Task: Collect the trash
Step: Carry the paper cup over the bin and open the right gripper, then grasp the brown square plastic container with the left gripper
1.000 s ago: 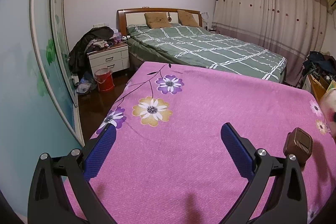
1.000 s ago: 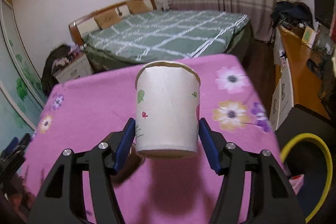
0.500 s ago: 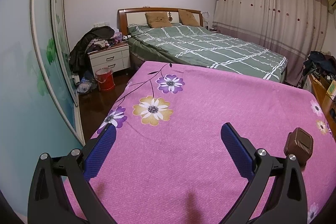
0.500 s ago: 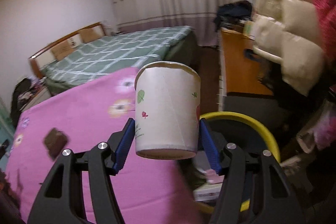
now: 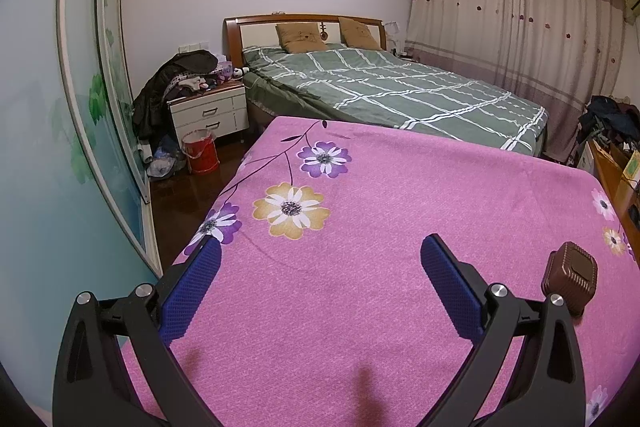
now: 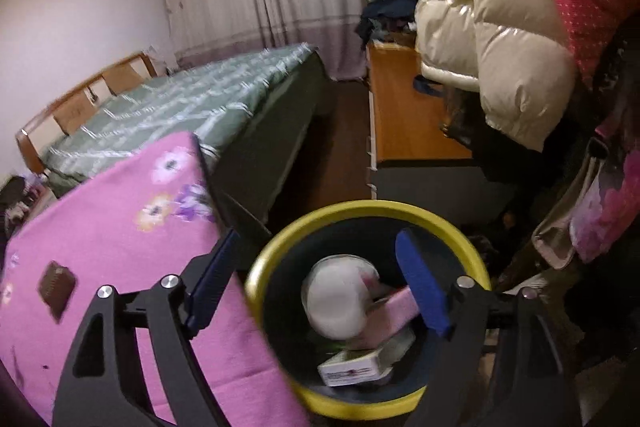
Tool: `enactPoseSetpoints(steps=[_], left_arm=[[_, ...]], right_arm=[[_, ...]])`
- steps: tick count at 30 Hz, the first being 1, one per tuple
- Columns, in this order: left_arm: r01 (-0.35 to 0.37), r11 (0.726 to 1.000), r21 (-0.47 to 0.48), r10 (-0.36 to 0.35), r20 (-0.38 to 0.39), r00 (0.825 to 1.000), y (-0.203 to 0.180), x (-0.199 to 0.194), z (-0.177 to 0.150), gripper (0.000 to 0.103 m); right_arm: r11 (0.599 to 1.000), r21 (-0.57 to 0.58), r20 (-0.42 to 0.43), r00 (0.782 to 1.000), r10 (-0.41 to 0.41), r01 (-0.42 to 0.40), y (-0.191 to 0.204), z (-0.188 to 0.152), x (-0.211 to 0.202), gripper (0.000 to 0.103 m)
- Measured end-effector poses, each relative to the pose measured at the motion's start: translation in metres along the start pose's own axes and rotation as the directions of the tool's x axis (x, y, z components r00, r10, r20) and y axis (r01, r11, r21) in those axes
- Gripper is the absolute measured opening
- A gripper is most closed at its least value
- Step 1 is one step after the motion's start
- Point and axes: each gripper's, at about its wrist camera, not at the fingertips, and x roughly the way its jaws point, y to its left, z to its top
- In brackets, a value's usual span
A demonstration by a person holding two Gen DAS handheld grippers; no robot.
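My right gripper is open and empty above a yellow-rimmed dark trash bin beside the pink table. The white paper cup lies inside the bin on a pink box and a white carton. My left gripper is open and empty, low over the pink flowered tablecloth. A small brown ribbed box sits on the cloth just right of the left gripper's right finger; it also shows in the right wrist view.
A green checked bed stands beyond the table, with a nightstand and red bucket to its left. A wooden desk and hanging puffy jackets stand right of the bin. Dark floor lies between bed and desk.
My right gripper swung right from over the table to above the bin, opened and let go of the cup, which now lies in the bin. The left gripper has stayed still.
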Motion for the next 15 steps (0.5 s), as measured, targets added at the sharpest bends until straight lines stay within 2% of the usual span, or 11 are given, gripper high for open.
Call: enactPoseSetpoints(steps=[4,7,8,10,11,15], left_arm=[[0.027,1.0,0.007,-0.027,-0.011,1.0,-0.003,-0.002,0.0,0.098],[0.101,0.995,0.003,-0.1,-0.059,0.993,-0.011,-0.003,-0.001,0.098],[0.121,0.993,0.009,-0.12,-0.066,0.991,-0.015,-0.005,-0.001,0.098],[0.188,0.982,0.034,-0.184,-0.091,0.979,-0.03,-0.009,0.001,0.098],[0.241,0.969,0.054,-0.233,-0.119,0.965,-0.042,-0.01,0.001,0.098],[0.359,0.921,0.151,-0.334,-0.169,0.927,-0.085,-0.017,-0.001,0.098]], right_arm=[[0.999,-0.05,0.064,0.998,0.021,-0.018,0.022,-0.017,-0.011,0.077],[0.998,-0.069,0.133,0.991,0.004,0.005,0.032,-0.019,-0.026,0.078],[0.997,-0.072,0.141,0.99,0.004,0.007,0.037,-0.019,-0.03,0.082],[0.996,-0.082,0.167,0.986,-0.002,0.016,0.04,-0.02,-0.034,0.091],[0.996,-0.087,0.169,0.986,-0.001,0.016,0.042,-0.019,-0.036,0.093],[0.996,-0.092,0.158,0.987,0.008,0.007,0.043,-0.016,-0.035,0.095]])
